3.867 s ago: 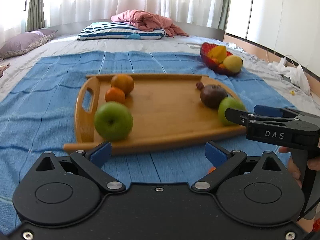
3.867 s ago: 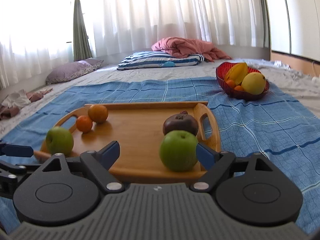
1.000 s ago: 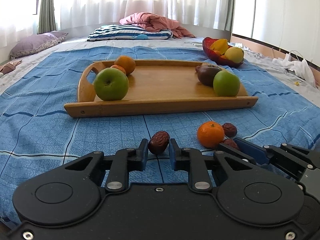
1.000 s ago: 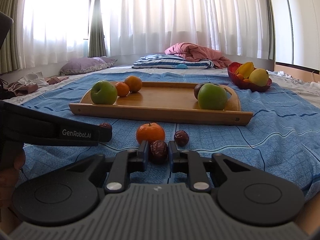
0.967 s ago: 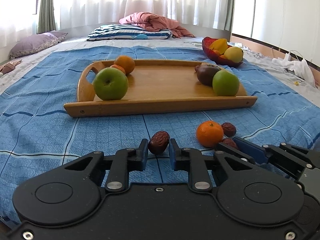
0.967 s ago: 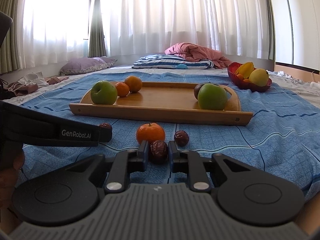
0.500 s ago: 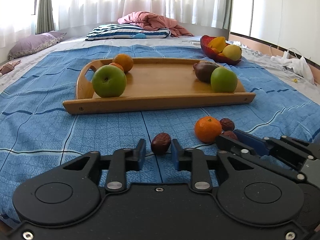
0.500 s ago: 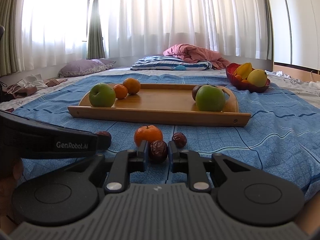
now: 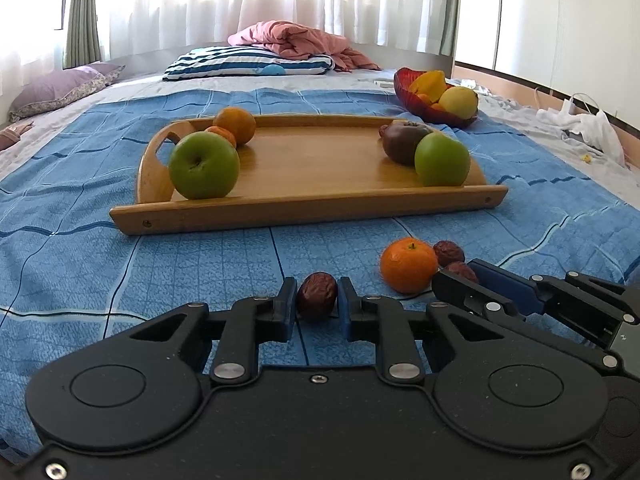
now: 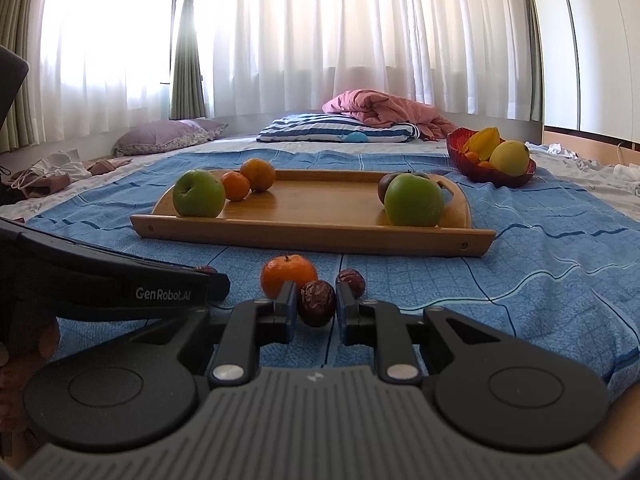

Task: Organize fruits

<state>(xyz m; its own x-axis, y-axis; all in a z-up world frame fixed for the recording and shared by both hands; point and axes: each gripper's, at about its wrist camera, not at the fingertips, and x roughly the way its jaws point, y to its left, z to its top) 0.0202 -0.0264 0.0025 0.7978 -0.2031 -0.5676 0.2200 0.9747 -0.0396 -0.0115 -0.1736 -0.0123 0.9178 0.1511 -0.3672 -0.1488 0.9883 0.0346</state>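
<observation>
Your left hand-held gripper (image 9: 317, 304) pinches a dried red date (image 9: 317, 296): dark brown-red, wrinkled, oval, matte skin w/ a dull sheen on top, blue pads tight on both sides. It sits just in front of the wooden tray (image 9: 308, 210), near the front rail's middle, low over the blue checked blanket (image 9: 80, 264); can't tell if it touches the cloth.

Your right hand-held gripper (image 10: 316, 304) is pressed onto a second date (image 10: 317, 302), same wrinkled dark skin, also in front of the tray, twd its right half. Touching or nearly touching it, on the tray side, is a small mandarin (image 10: 289, 275): bright orange, glossy, w/ a green stem nub. A third date (image 10: 352, 280) lies just right of the mandarin, on the blanket.

On the tray, left end: a green apple (image 9: 204, 165), smooth, stem dimple facing you, w/ two oranges (image 9: 235, 125) behind it, the smaller one partly hidden. Right end: another green apple (image 9: 442, 159) touching a dark purple-brown round fruit (image 9: 402, 140) behind it. Tray middle is bare wood.

Beyond the tray's right far corner: a red bowl (image 9: 404, 90) holding yellow and orange fruit. Behind the tray, at the bed's far end: a striped pillow (image 9: 248, 60) and pink bedding (image 9: 296, 42).
</observation>
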